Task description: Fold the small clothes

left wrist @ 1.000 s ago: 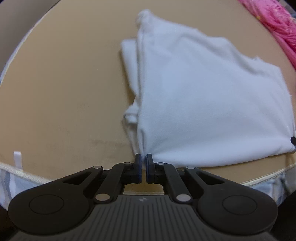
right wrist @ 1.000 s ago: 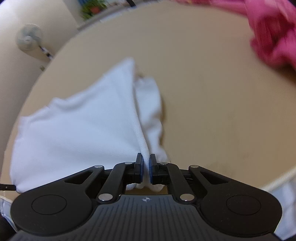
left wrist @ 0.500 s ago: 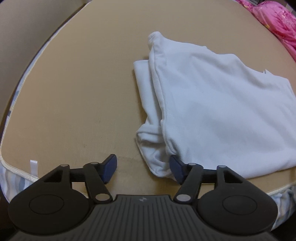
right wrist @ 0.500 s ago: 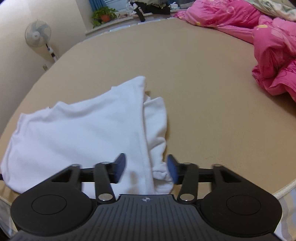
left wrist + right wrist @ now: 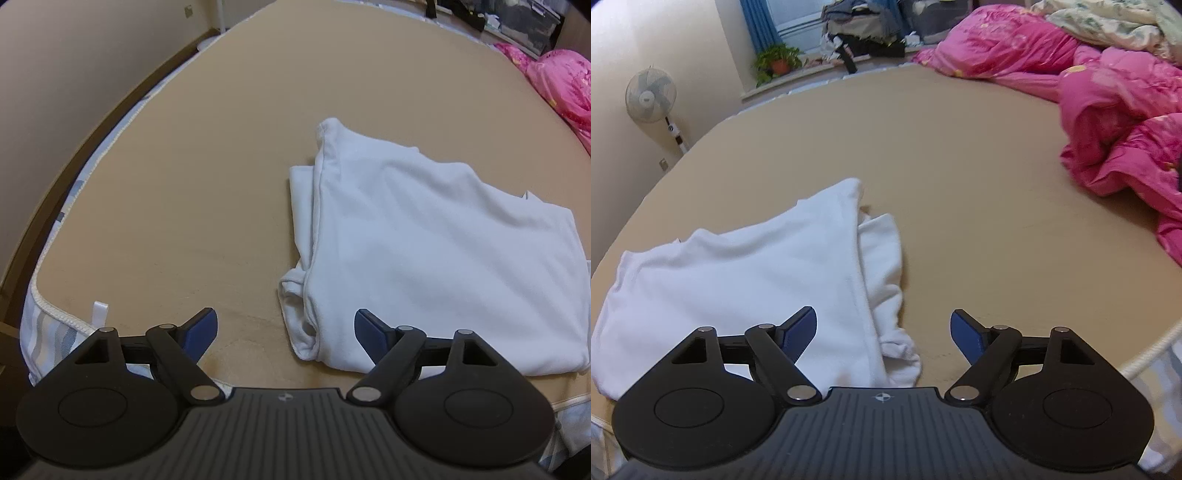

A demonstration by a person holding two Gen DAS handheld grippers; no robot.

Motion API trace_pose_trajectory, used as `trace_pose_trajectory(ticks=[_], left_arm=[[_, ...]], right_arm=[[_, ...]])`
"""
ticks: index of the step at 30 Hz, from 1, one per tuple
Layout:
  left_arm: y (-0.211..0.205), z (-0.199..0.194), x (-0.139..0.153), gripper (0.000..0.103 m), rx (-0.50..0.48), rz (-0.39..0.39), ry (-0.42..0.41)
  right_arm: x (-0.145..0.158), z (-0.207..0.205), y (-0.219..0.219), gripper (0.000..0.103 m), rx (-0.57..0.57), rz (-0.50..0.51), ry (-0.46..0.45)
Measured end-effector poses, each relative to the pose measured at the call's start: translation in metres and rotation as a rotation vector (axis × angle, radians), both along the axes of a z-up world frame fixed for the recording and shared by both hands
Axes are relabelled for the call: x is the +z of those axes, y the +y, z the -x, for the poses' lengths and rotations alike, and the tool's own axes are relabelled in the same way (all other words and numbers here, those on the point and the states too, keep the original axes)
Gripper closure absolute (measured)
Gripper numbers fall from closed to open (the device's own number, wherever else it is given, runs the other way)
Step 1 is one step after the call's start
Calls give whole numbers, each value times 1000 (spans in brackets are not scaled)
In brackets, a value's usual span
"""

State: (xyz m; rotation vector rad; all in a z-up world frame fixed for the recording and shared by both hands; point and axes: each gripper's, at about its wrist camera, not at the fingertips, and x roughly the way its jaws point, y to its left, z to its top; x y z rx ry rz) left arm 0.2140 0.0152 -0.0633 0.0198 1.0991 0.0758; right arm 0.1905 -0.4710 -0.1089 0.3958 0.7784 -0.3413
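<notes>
In the left wrist view, the left gripper [image 5: 285,325] hangs above the near edge of the tan mattress [image 5: 192,155], jaws spread wide and holding nothing. The folded white garment [image 5: 424,251] lies flat to the right, its near left corner between the blue pads [image 5: 199,326]. A pink quilt [image 5: 561,85] sits far right.

In the right wrist view, the right gripper [image 5: 882,330] is likewise parted and empty, above the garment's near right corner. The garment [image 5: 746,273] spreads to the left. A fan [image 5: 650,95] stands far left.
</notes>
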Motion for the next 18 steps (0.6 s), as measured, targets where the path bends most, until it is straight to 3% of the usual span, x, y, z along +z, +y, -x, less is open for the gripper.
trace_pose_trajectory(ticks=[4, 7, 9, 13, 18], left_arm=[[-17, 11, 4, 18, -42, -18, 1], [-34, 22, 7, 18, -93, -29, 5], [-45, 31, 10, 18, -120, -39, 3], [-66, 40, 14, 18, -142, -58, 12], [-97, 33, 17, 18, -147, -101, 52]], right_arm=[[10, 19, 10, 16, -22, 34, -25], [13, 17, 16, 3, -29, 149, -44], [9, 6, 4, 1, -38, 202, -49], [-30, -33, -51, 1, -47, 258, -4], [-88, -57, -112, 1, -18, 170, -27]])
